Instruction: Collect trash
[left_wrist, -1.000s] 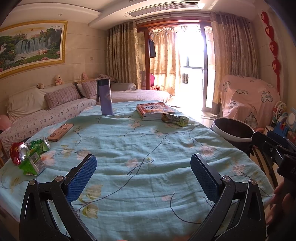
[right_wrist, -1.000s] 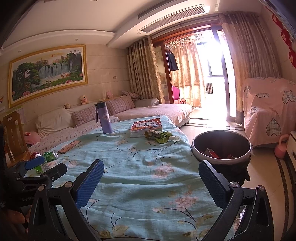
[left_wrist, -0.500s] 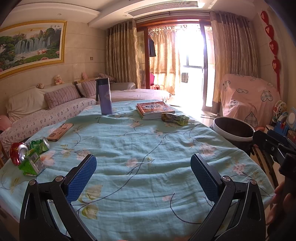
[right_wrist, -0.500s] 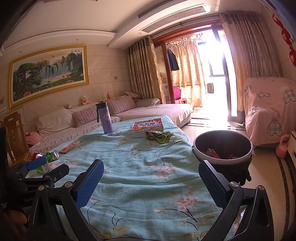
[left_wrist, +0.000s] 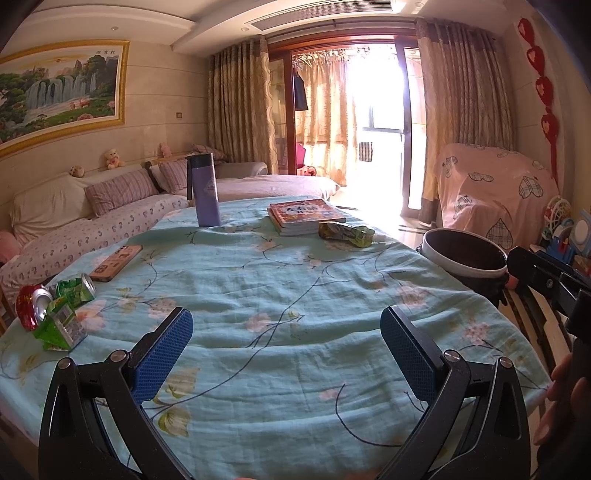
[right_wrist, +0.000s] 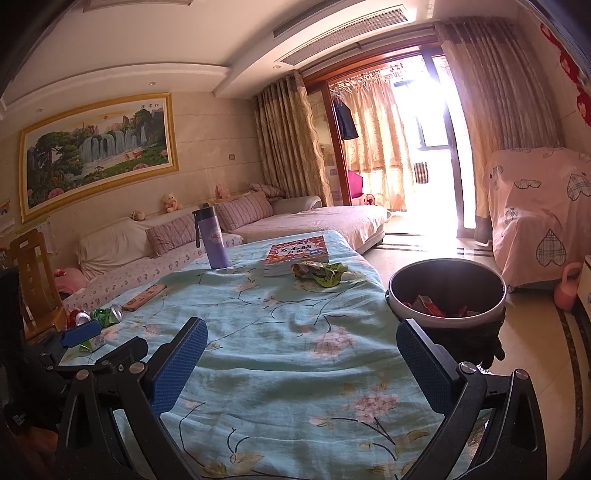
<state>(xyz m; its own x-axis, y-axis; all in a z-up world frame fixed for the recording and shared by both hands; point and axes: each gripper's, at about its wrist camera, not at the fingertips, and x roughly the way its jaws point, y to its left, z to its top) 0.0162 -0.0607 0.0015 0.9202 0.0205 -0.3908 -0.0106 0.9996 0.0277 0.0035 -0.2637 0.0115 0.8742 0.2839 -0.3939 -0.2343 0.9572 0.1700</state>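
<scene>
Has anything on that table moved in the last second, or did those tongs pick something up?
Nothing visibly changed. The left tongs and right tongs are open and empty, as before, above the tablecloth. The crushed cans, green wrapper, books and purple bottle lie where they were, and the bin beside the table holds the same trash.

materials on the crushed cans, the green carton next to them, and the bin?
Crushed cans: thin metal, probably aluminium; bare silvery ends, glossy red and green printed walls, dented.
Green carton: looks like coated paperboard; sharp folded edges, printed panel.
Bin: dark inside with a pale glossy rim band; plastic or painted metal, can't tell. A black bag appears to hang below the rim.
</scene>
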